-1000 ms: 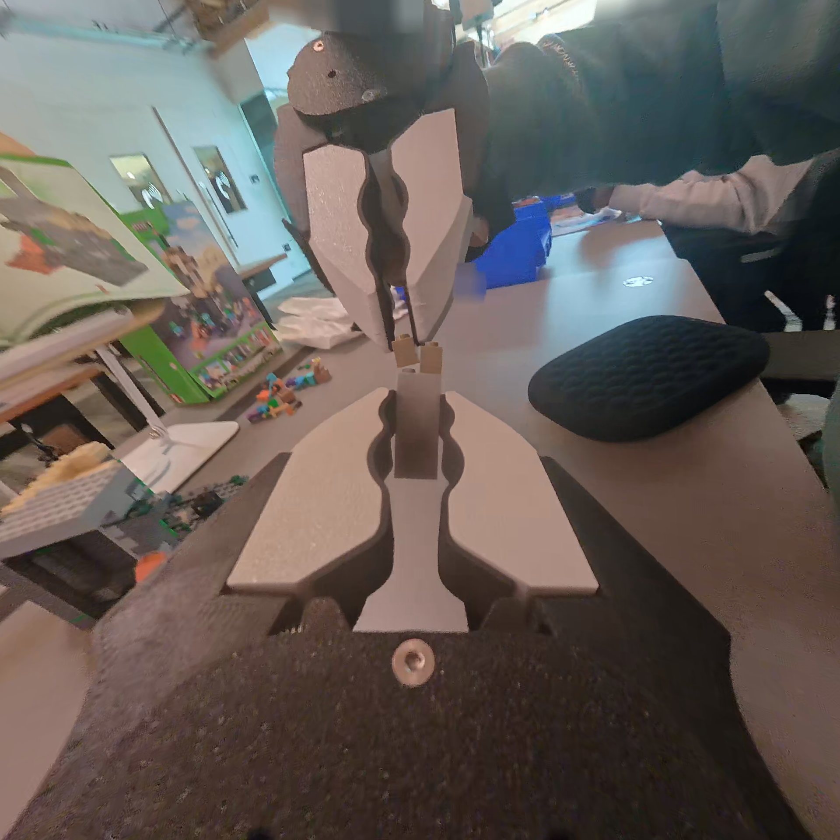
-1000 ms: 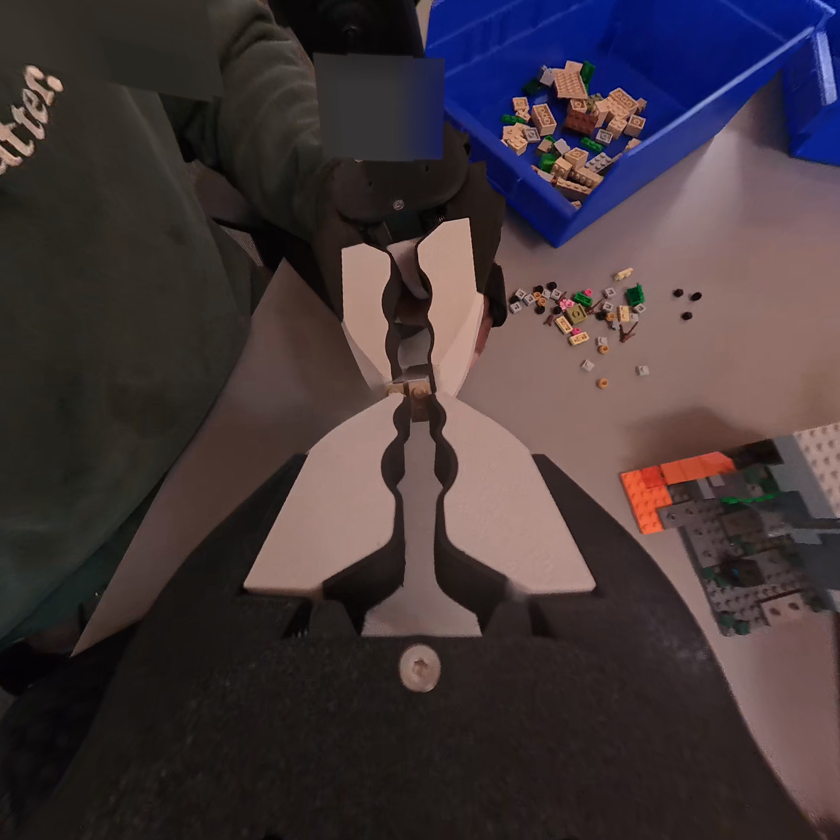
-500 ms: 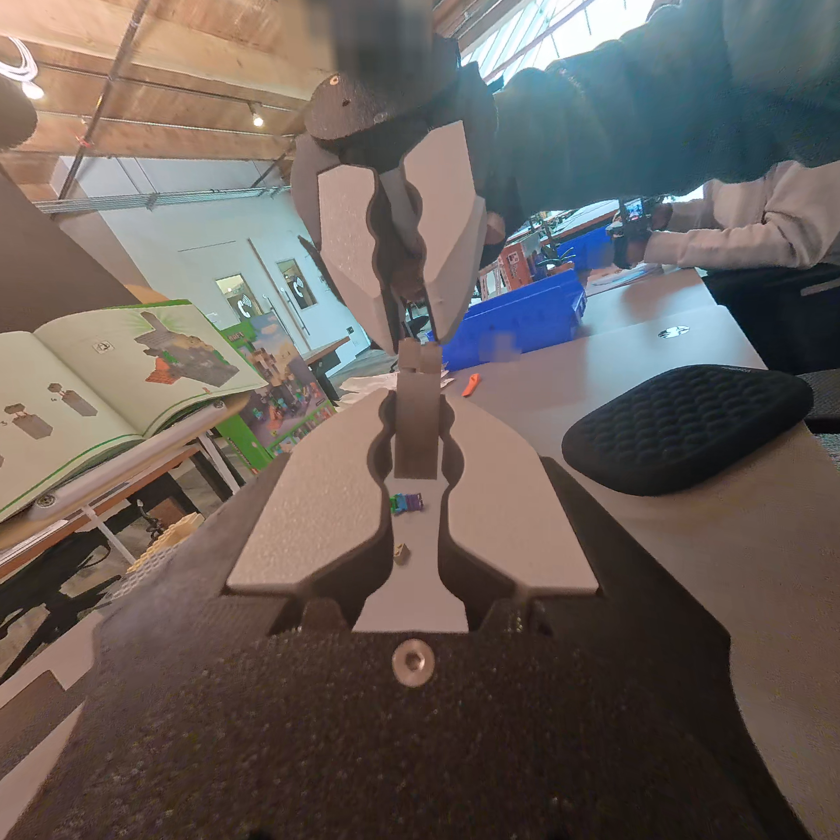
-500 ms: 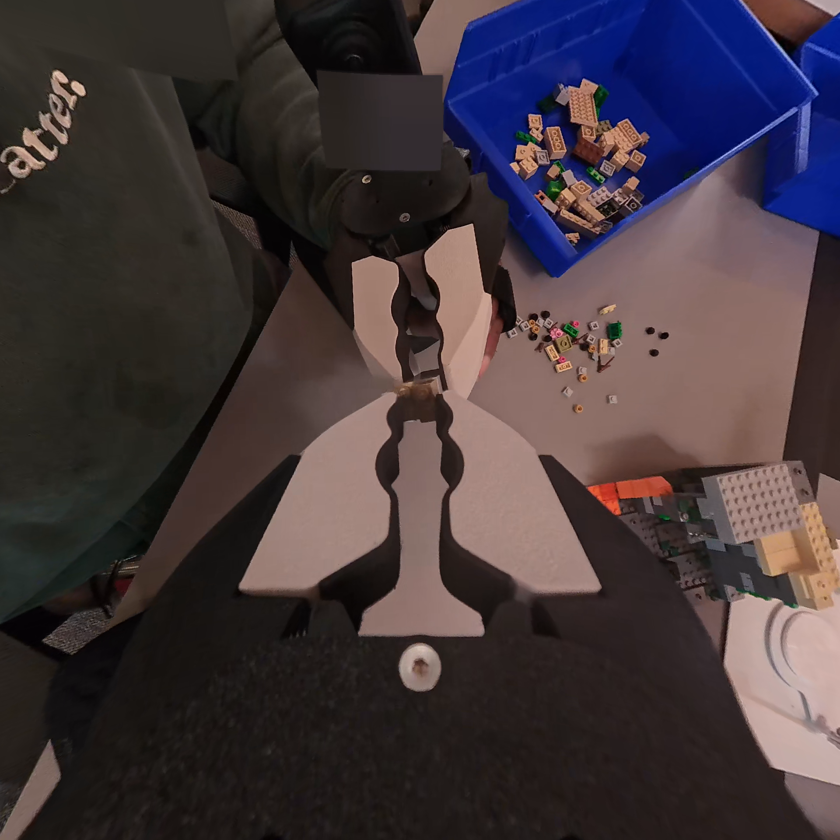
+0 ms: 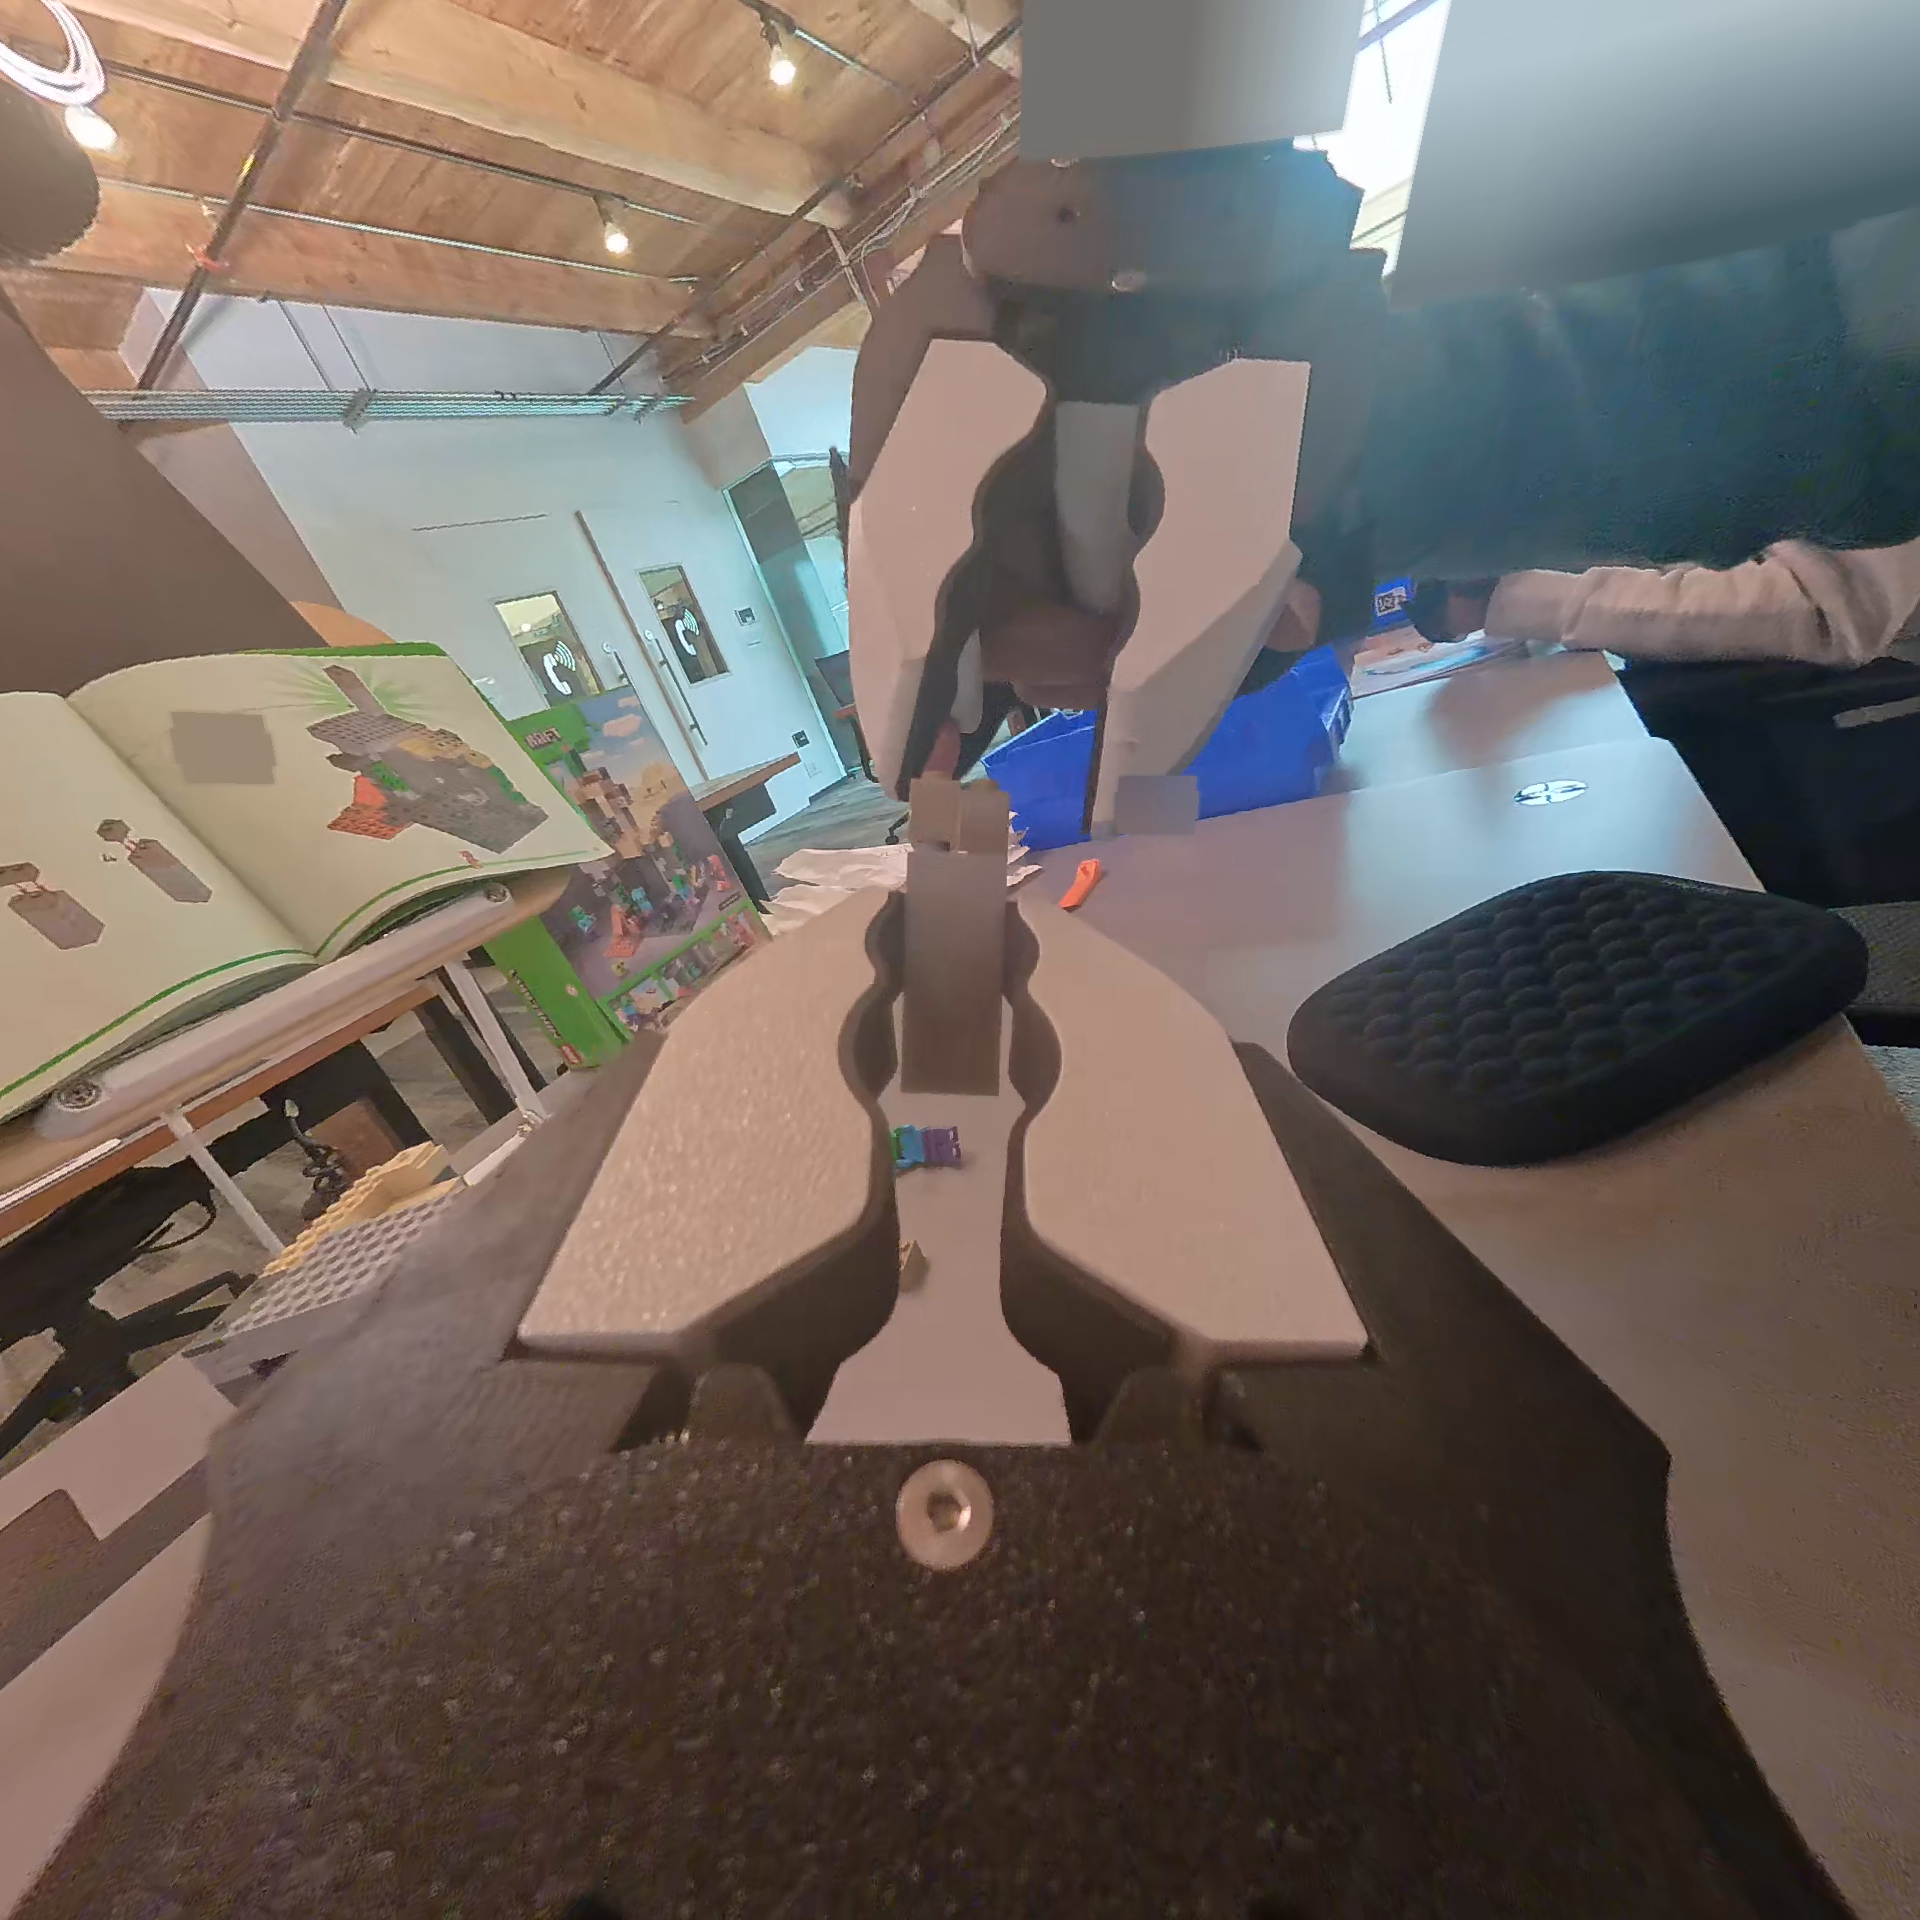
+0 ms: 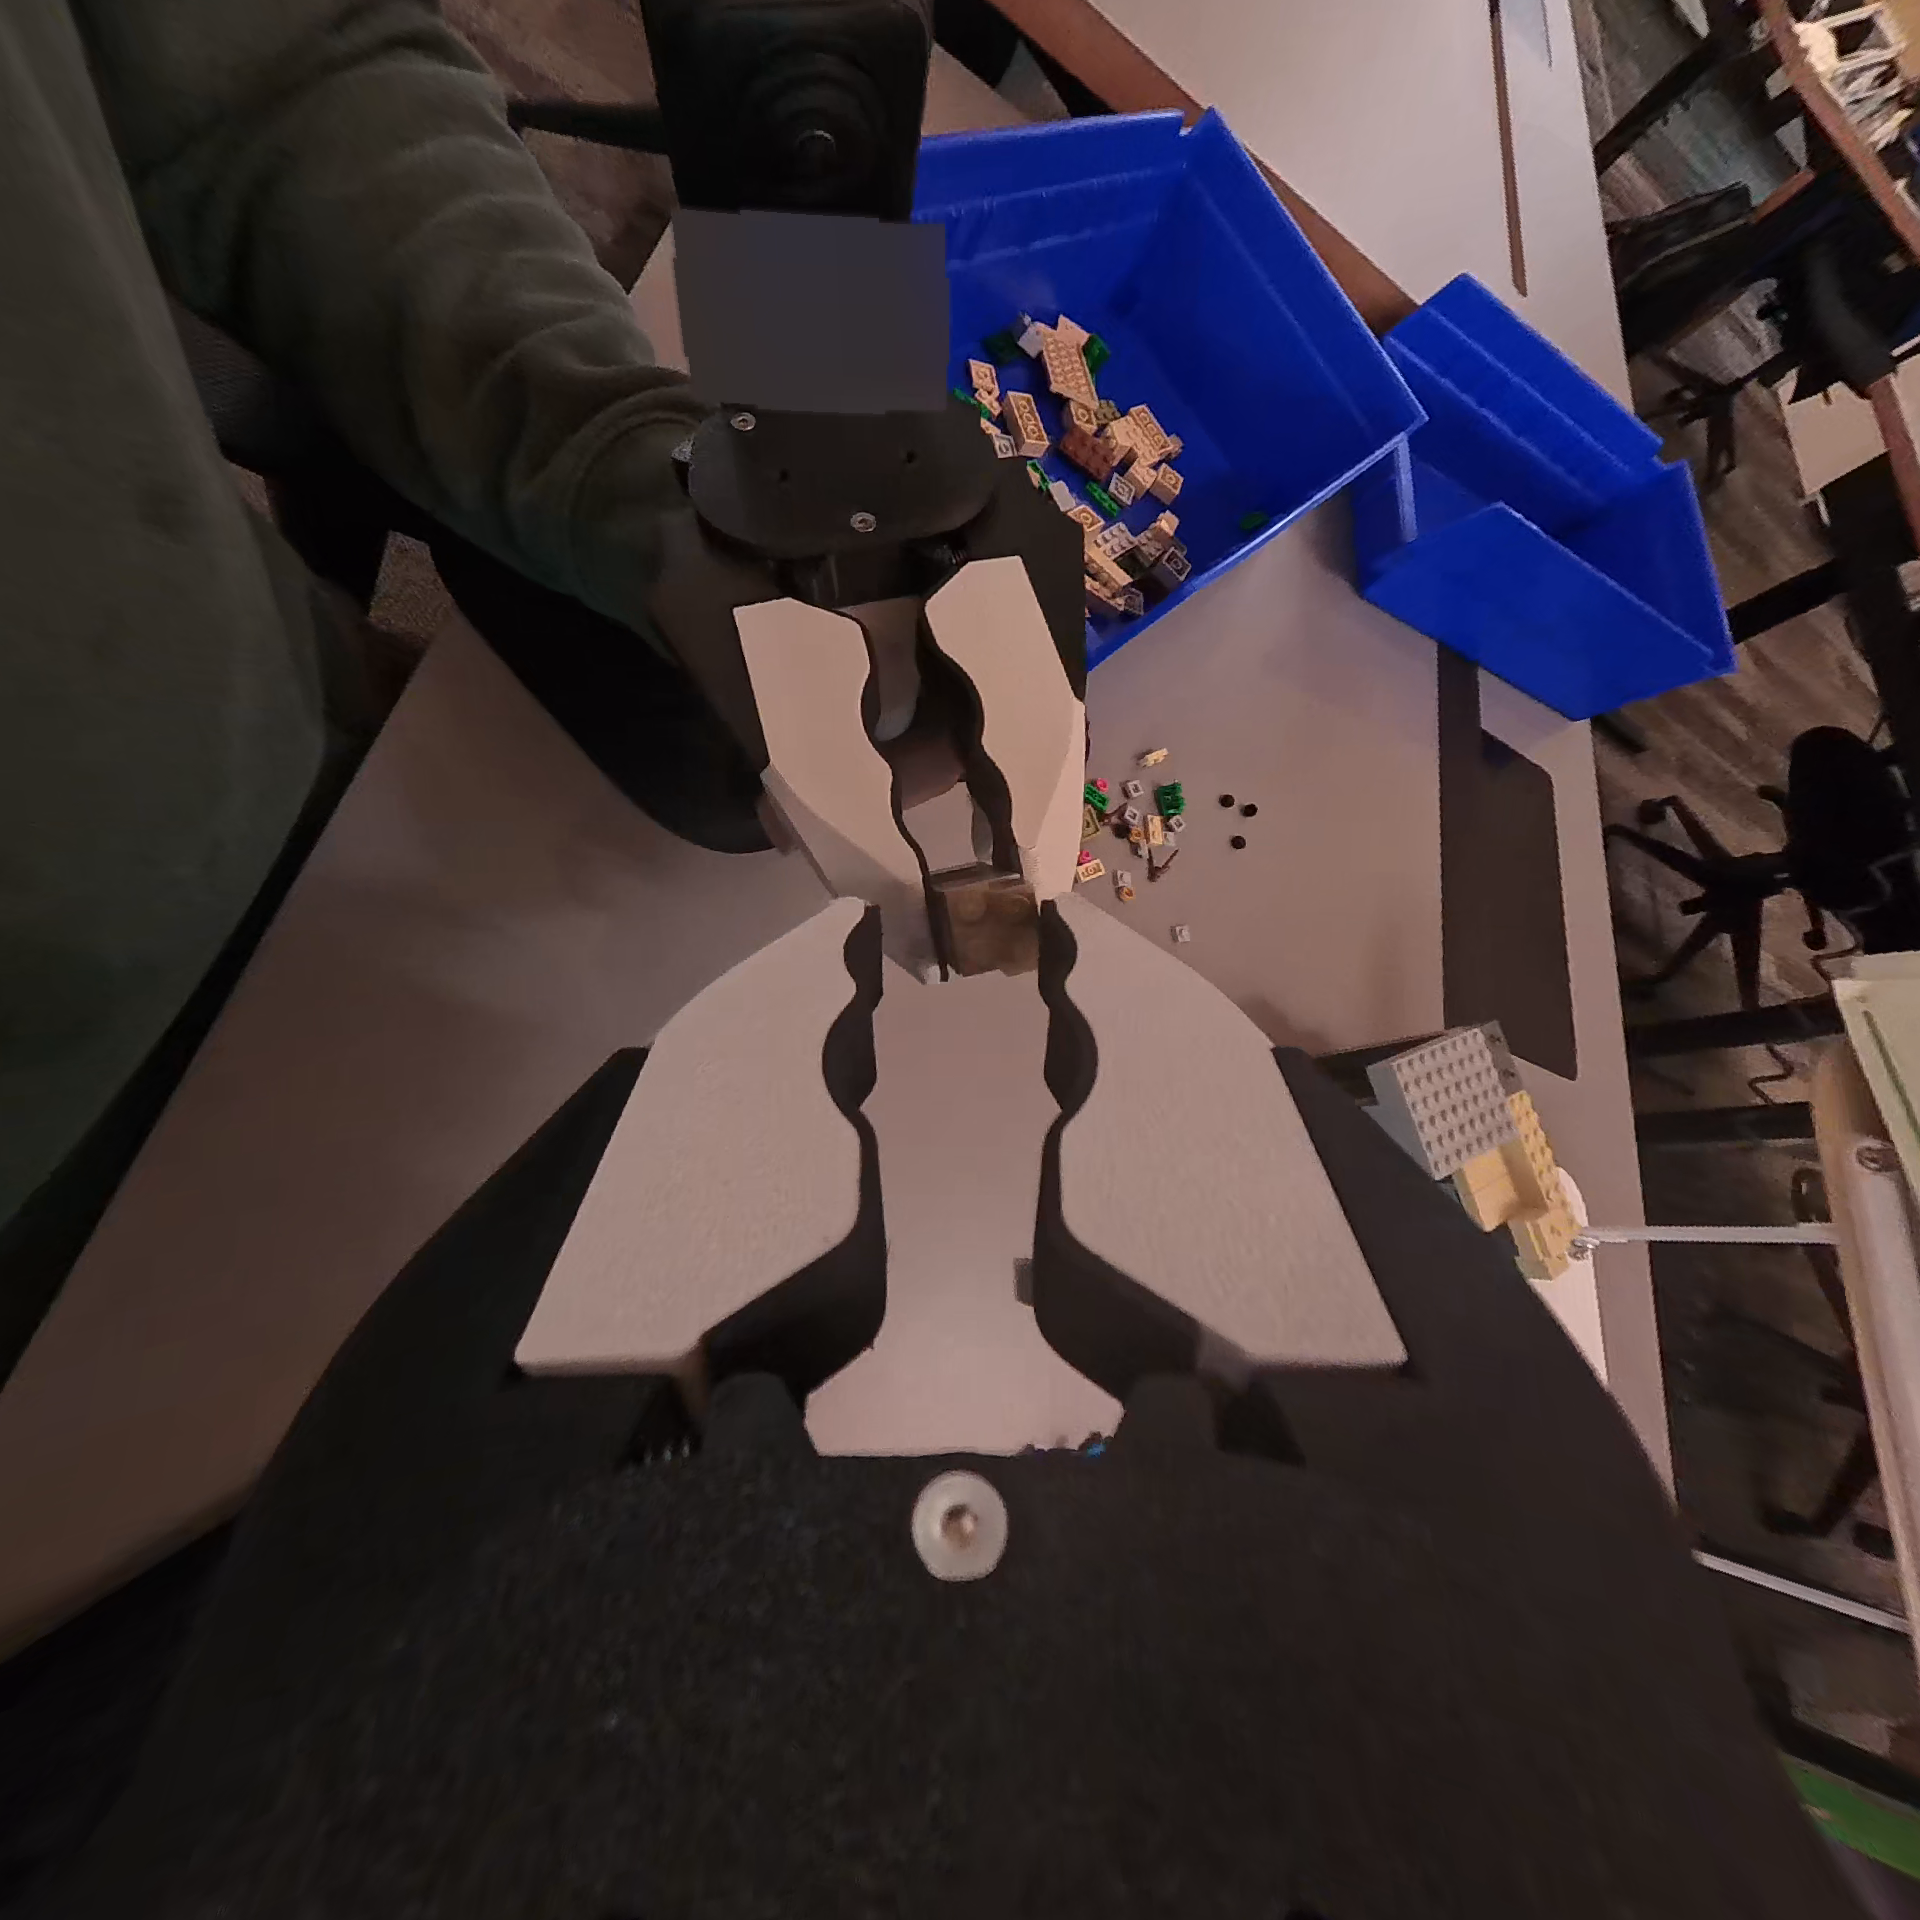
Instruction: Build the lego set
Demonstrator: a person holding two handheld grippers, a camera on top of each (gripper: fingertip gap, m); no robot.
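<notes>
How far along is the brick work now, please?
Done: two small tan bricks sit on the tall grey column brick. In hand: left gripper clamps that column; right gripper stands open around the top. Left: loose bricks lie in the blue plastic bin.

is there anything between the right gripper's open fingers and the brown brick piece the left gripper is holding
Nothing visible. The right gripper stands open with its fingertips around the tip of the brown brick piece, which the left gripper clamps; only bare table lies beneath.

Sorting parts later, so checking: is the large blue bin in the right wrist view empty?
No. The large blue bin holds a heap of small bricks, mostly tan with some green and grey, in its bottom.
</notes>
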